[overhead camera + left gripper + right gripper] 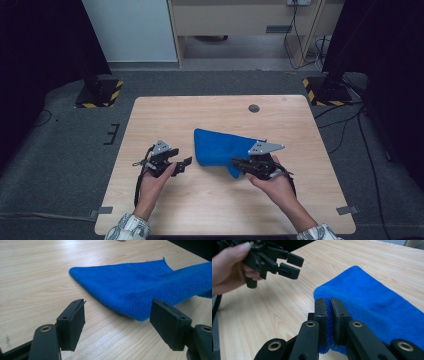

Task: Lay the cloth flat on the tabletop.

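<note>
A blue cloth (218, 146) lies folded on the wooden table (165, 115), a little right of centre. My right gripper (236, 163) is shut on the cloth's near corner; in the right gripper view its jaws (329, 303) pinch a fold of the cloth (374, 297) and hold that corner off the wood. My left gripper (186, 164) hovers just left of the cloth, open with nothing between its fingers. In the left gripper view the open gripper (117, 315) points at the cloth's near edge (130, 282), a short way from it. The left gripper (292, 262) also shows in the right gripper view, held in a hand.
A round grey cable hole (254, 108) sits near the table's far edge. Two stand bases with yellow-black stripes (99, 93) (324, 90) rest on the floor beyond the far corners. Bare wood surrounds the cloth on all sides.
</note>
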A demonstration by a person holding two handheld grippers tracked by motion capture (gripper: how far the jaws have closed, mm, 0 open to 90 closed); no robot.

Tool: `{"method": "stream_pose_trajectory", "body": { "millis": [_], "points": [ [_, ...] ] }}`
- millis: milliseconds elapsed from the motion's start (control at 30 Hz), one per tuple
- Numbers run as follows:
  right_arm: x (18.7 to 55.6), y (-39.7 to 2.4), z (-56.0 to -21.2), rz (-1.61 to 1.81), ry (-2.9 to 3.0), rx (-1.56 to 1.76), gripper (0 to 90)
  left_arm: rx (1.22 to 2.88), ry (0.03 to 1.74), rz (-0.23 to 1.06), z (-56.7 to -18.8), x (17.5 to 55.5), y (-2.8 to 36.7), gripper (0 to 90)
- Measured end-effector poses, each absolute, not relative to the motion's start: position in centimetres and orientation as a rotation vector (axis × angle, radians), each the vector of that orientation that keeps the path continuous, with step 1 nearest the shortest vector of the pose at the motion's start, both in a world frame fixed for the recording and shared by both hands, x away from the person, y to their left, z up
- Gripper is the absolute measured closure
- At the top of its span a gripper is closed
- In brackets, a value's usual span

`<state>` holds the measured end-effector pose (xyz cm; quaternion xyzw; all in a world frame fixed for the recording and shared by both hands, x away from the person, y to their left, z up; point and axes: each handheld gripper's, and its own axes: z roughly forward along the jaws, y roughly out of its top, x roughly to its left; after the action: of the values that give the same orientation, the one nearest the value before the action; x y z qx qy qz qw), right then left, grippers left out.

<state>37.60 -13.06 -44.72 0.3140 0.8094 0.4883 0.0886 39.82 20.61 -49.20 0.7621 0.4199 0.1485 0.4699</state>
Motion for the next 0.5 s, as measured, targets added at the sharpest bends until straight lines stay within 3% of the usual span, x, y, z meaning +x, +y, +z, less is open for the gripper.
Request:
{"method": "stream_pose_trajectory", "body": {
  "millis": [300, 500],
  "points": [
    [39.6, -15.0, -46.6, 1.396, 2.392, 1.062, 83.4, 1.996, 0.886, 0.32, -50.3, 39.6, 17.6, 34.8],
    [39.9, -15.5, -46.6, 1.41, 2.379, 1.093, 83.4, 2.042, 0.877, 0.316, -51.1, 40.0, 16.3, 38.2]
  ]
}}
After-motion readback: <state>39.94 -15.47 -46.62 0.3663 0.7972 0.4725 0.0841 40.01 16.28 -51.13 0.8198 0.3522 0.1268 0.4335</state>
